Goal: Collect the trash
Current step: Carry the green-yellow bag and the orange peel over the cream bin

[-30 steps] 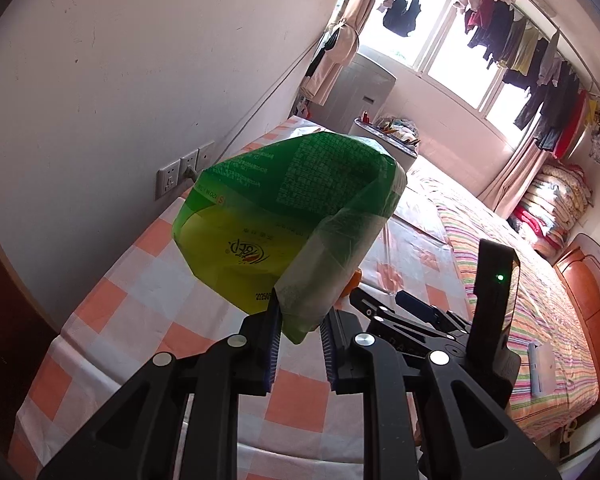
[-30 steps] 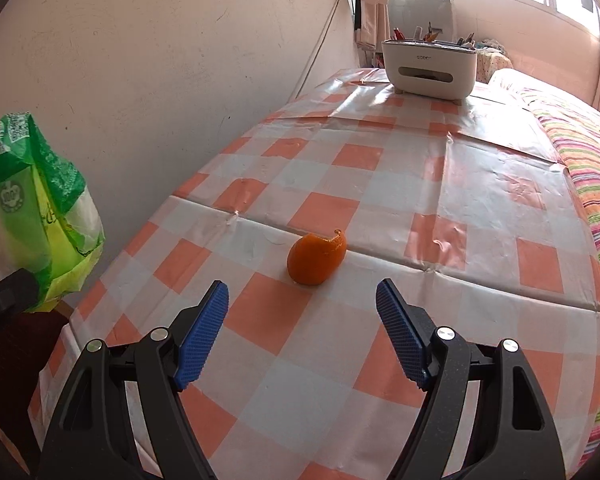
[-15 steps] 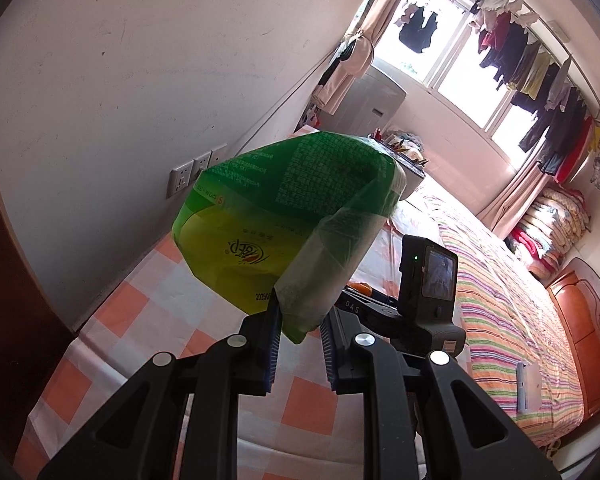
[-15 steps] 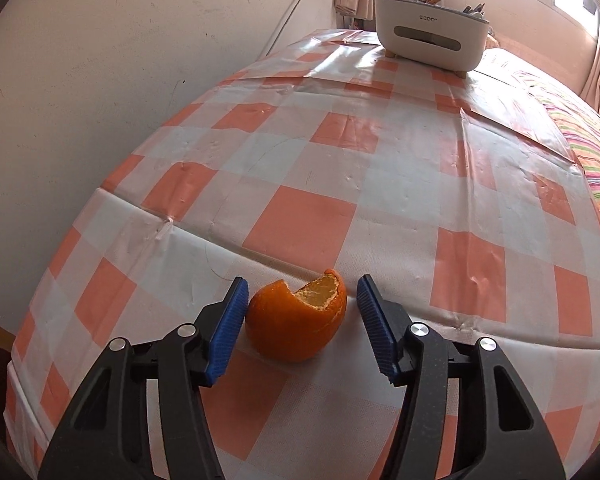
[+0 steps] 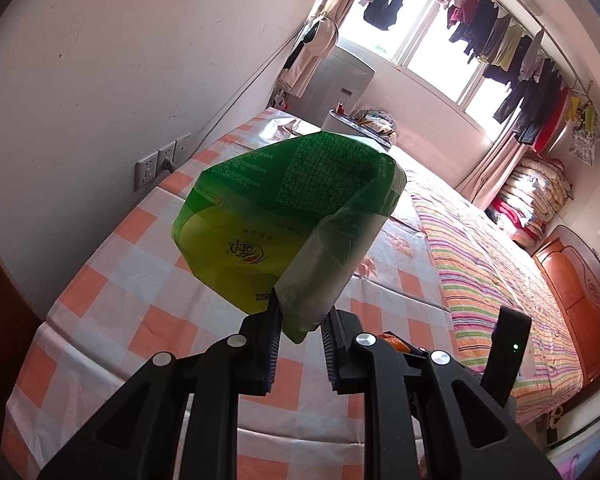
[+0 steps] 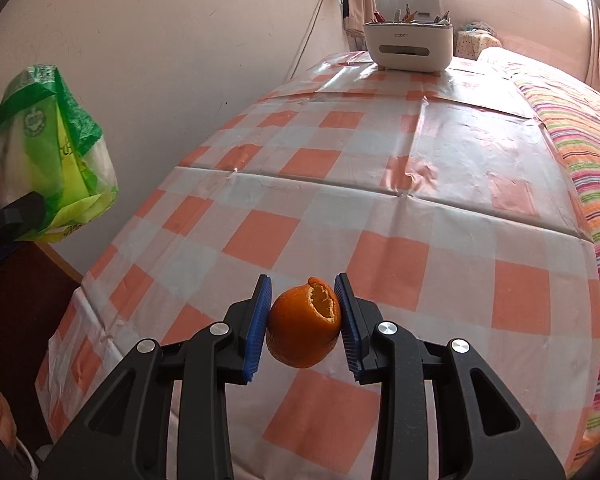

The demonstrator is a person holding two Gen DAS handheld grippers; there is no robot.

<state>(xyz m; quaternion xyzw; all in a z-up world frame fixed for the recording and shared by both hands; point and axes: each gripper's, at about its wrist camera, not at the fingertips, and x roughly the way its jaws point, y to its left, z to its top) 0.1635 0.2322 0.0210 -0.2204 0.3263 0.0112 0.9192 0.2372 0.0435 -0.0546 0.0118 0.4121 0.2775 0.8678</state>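
Between the blue pads of the right gripper (image 6: 303,322): one hollow orange peel (image 6: 303,326), clamped on both sides above the orange-checked tablecloth (image 6: 380,216). Left gripper (image 5: 298,338): fingers pinched narrow on a green plastic bag (image 5: 292,208), held up. Far end: white organiser box (image 6: 408,46).

The bag (image 5: 284,216) is green and yellow, the peel (image 6: 303,326) orange, the tablecloth (image 6: 380,184) checked orange and white, the far-right bedcover (image 5: 492,264) striped in many colours.

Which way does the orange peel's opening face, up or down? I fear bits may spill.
Up, tilted slightly sideways. The orange peel shows its torn hollow near its top, clamped between the right gripper pads.
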